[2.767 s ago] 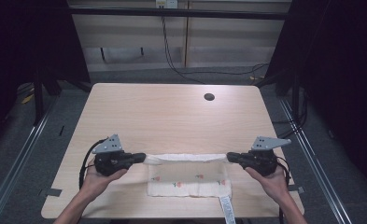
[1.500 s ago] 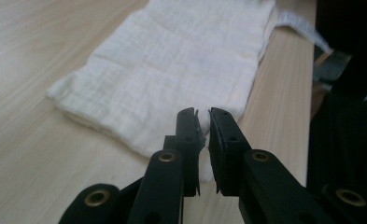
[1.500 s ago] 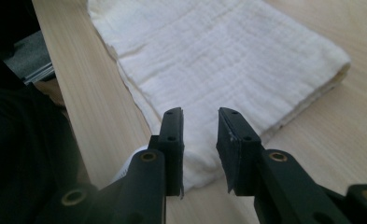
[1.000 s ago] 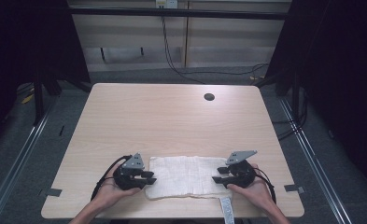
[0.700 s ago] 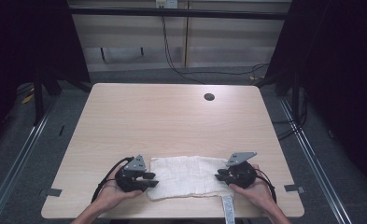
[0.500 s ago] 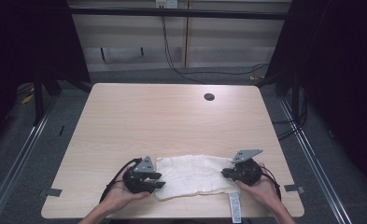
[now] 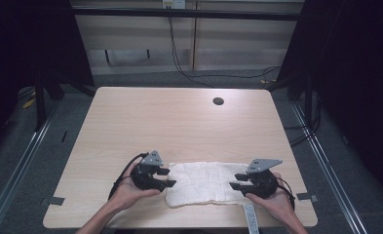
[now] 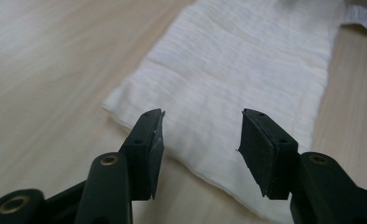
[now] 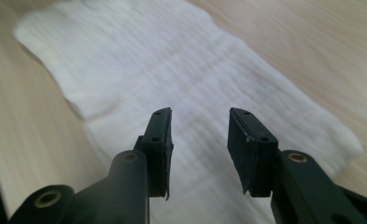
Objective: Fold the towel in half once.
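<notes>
A white folded cloth (image 7: pixel 201 184) lies flat near the table's front edge. My left gripper (image 7: pixel 165 178) is at its left end and my right gripper (image 7: pixel 237 181) at its right end, both pointing inward. Each gripper's jaws have just been opening. In the left gripper view the left gripper (image 8: pixel 201 135) stands open just above the cloth (image 8: pixel 246 70), with nothing between its pads. The right gripper (image 9: pixel 199 135) is likewise open over the cloth (image 9: pixel 172 70), holding nothing.
The wooden table (image 7: pixel 179 122) has a round dark hole (image 7: pixel 218 101) at the back right. A white label strip (image 7: pixel 249 217) hangs over the front edge below the right hand. Dark frame rails run along both sides.
The cloth, earlier a longer strip, now lies folded shorter. Both grippers have opened their jaws and lifted slightly off the cloth's ends.
</notes>
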